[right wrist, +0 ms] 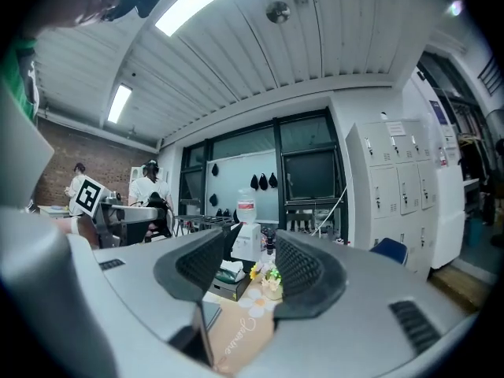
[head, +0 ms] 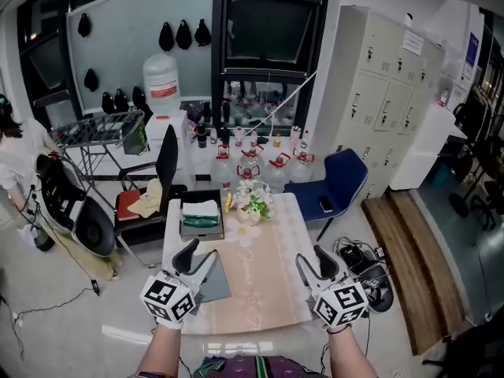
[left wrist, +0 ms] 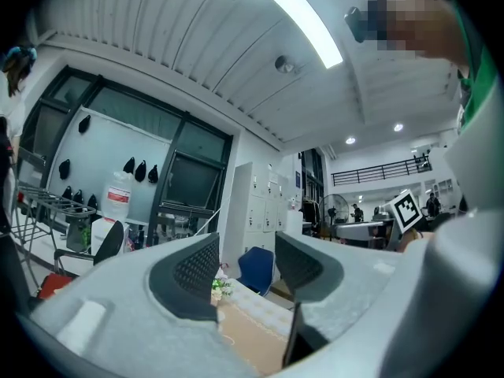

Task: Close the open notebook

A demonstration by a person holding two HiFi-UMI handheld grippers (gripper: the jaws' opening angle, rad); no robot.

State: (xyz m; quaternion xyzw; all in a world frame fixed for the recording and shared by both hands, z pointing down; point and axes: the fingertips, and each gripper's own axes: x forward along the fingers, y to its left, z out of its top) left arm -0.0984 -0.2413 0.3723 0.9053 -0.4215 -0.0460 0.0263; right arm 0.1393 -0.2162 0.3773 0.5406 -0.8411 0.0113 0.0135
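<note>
Two fingers (head: 186, 256) of left gripper (head: 202, 249) apart; notebook (head: 219, 284) just beside

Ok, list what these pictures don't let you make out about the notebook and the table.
- Notebook, head view: the left gripper covers its near side, so whether it lies open or closed cannot be told.
- Table, left gripper view: that gripper's own body hides most of it, the notebook included.
- Box contents, head view: too small.
- Writing on the runner, head view: too small to read.
</note>
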